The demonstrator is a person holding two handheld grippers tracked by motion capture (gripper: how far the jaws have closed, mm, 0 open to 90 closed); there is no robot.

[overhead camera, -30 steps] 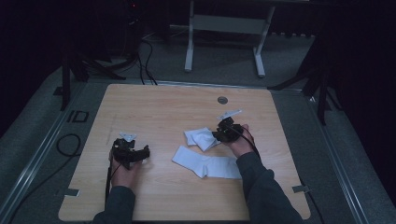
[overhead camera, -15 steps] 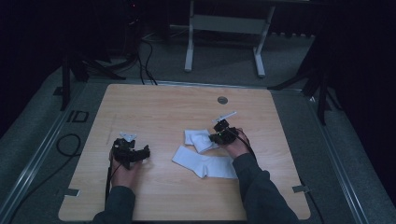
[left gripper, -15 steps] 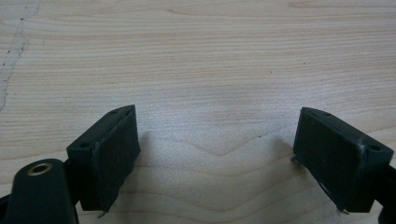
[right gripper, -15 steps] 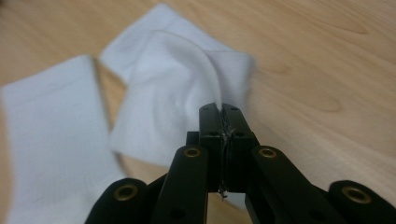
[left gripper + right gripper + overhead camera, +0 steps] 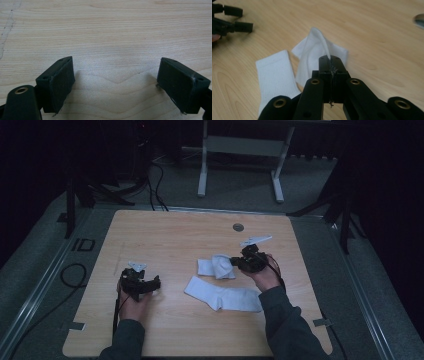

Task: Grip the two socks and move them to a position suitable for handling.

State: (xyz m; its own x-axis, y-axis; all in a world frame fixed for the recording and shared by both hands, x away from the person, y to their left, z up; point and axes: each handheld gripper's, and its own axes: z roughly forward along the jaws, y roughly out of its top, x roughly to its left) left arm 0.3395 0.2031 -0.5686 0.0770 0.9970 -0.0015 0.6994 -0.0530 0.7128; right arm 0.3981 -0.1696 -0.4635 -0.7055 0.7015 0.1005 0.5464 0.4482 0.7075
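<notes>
Two white socks lie on the wooden table (image 5: pixel 170 237). The longer sock (image 5: pixel 222 294) rests flat right of centre, and its ribbed cuff (image 5: pixel 275 75) appears in the right gripper view. A second sock (image 5: pixel 215 266) sits bunched just behind it. My right gripper (image 5: pixel 235 263) is shut on an edge of that sock (image 5: pixel 314 48), lifting it into a peak above the jaws' tips (image 5: pixel 332 61). My left gripper (image 5: pixel 155 282) rests on the table at the left, apart from both socks. It is open (image 5: pixel 116 72) with bare wood between its pads (image 5: pixel 61 81).
A round metal grommet (image 5: pixel 238 227) is set into the table near its far edge. Beyond the table stand a grey frame's legs (image 5: pixel 202 165), with cables (image 5: pixel 155 180) on the floor. The left gripper (image 5: pixel 230 21) shows far off in the right gripper view.
My right gripper has moved a little left and toward me, pulling the bunched sock's edge over itself. The left gripper has stayed still.
</notes>
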